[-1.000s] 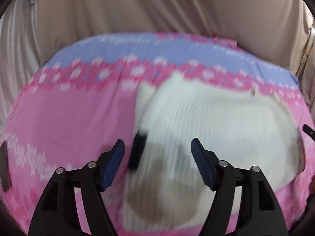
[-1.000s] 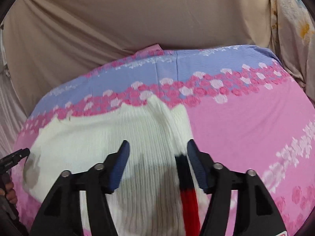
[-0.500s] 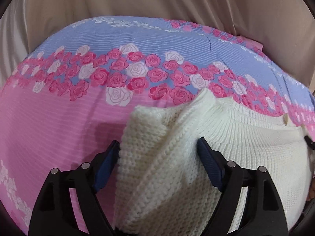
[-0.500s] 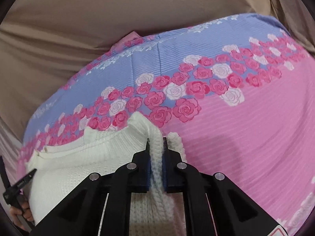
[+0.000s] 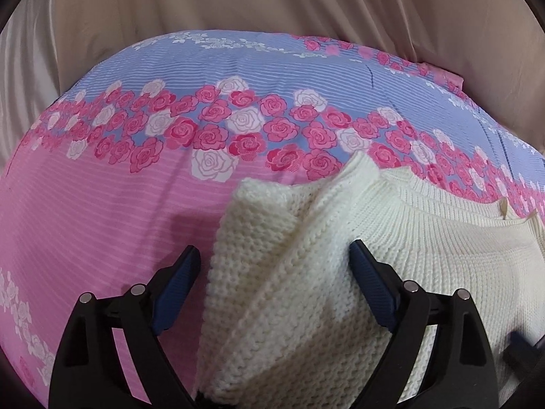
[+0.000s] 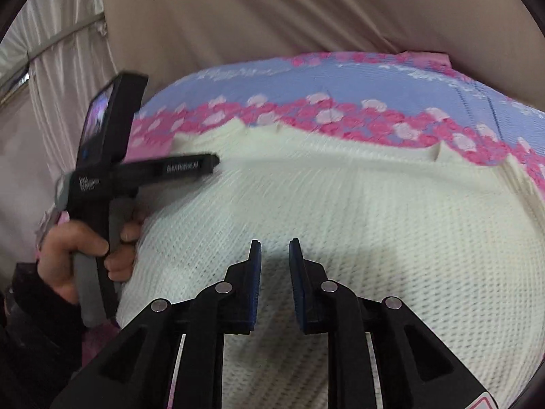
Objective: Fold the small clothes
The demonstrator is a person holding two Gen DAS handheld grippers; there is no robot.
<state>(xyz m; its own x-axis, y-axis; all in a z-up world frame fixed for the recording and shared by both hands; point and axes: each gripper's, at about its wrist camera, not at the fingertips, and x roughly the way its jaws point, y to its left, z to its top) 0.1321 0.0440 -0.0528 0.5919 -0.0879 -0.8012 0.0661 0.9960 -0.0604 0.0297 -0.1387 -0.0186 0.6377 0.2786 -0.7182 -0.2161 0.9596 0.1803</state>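
Left gripper [image 5: 274,266] spread wide, straddling a raised fold of the cream sweater [image 5: 425,248] without pinching it, probably lining up a grasp. Right gripper [image 6: 275,255] hovers above the sweater's back, jaws slightly apart, holding nothing. The sweater lies spread flat on the rose-patterned bedsheet [image 5: 102,211], ready for folding.
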